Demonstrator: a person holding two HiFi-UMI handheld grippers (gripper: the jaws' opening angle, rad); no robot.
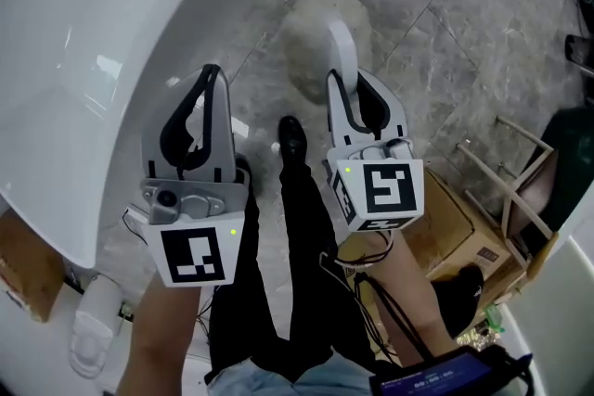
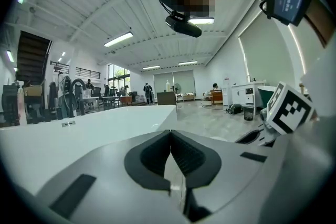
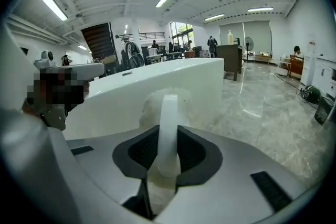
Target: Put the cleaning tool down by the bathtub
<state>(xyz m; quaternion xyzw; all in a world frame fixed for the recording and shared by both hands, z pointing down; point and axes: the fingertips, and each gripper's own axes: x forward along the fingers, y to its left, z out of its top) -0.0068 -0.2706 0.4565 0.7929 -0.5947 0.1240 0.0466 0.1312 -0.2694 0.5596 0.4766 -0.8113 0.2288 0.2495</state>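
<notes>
Scene inspected from the head view and both gripper views.

The white bathtub (image 1: 83,60) fills the left side, its curved outer wall running from near left to far centre. A grey marble floor (image 1: 464,5) covers the rest. A cardboard box (image 1: 459,227) sits on the floor at near right, with a wooden frame (image 1: 520,190) just beside it on the right. The person's legs (image 1: 297,274), in black trousers, stand between the 2 grippers, with a black shoe (image 1: 291,139) on the floor close to the tub wall.

The left gripper (image 1: 212,77) is held next to the tub wall. In its own view its 2 jaws stand together with nothing between them, and the tub rim lies beyond them.

The right gripper (image 1: 357,93) is held to the right of the legs, well apart from the tub wall. In its own view its jaws are clamped on the flat white handle of the cleaning tool (image 3: 169,113).

The tool's handle rises past the jaws to a pale, fluffy round head at the far end. In the head view that head sits over the marble floor, just right of the tub wall. Contact between head and floor cannot be determined.
</notes>
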